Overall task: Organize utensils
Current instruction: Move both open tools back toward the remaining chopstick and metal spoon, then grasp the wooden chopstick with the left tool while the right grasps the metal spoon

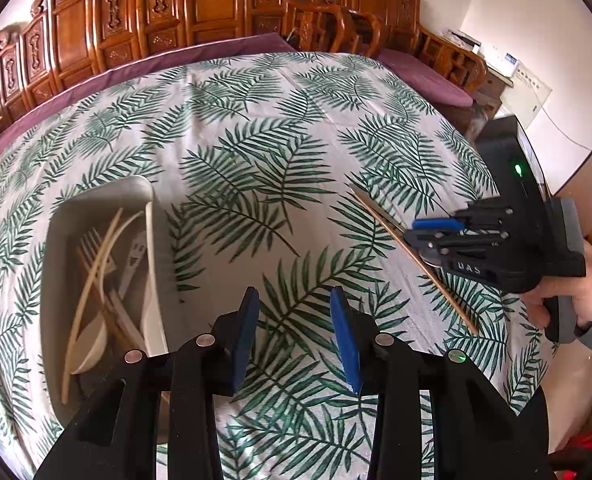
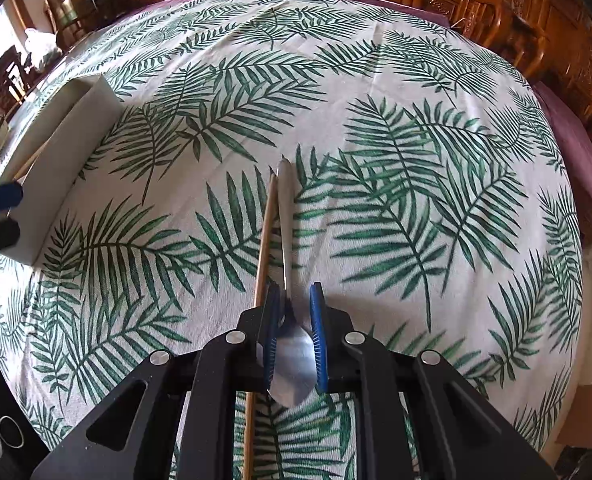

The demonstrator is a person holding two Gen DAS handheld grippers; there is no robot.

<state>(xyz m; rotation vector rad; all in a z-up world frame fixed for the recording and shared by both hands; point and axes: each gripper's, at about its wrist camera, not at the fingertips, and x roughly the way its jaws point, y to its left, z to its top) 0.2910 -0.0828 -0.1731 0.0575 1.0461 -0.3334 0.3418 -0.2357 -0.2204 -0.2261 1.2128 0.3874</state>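
Steel and bamboo are left on the palm-leaf-printed tabletop: a flat silver metal spoon and a thin bamboo chopstick, lying side by side and almost parallel. The right claw is held over the spoon, pointing steeply down; its blue pads straddle the bowl of the spoon with a narrow gap, and no firm pinch is seen, so the jaws are read as slightly open and not yet gripping. The chopstick passes just outside the left pad.

In the left wrist view the left claw is seen open and empty above bare cloth, just beside the white rectangular plastic tray. Wooden forks, a pale spoon and more chopsticks are already collected in the tray.

Handling, as judged: the spoon is stiff, light and smooth, lying flat, so slipping is likely. A hold across the neck or handle, edge to edge, is preferred over the curved bowl. The chopstick is very light, rigid and apt to roll; it may be nudged or caught by mistake when the jaws close.
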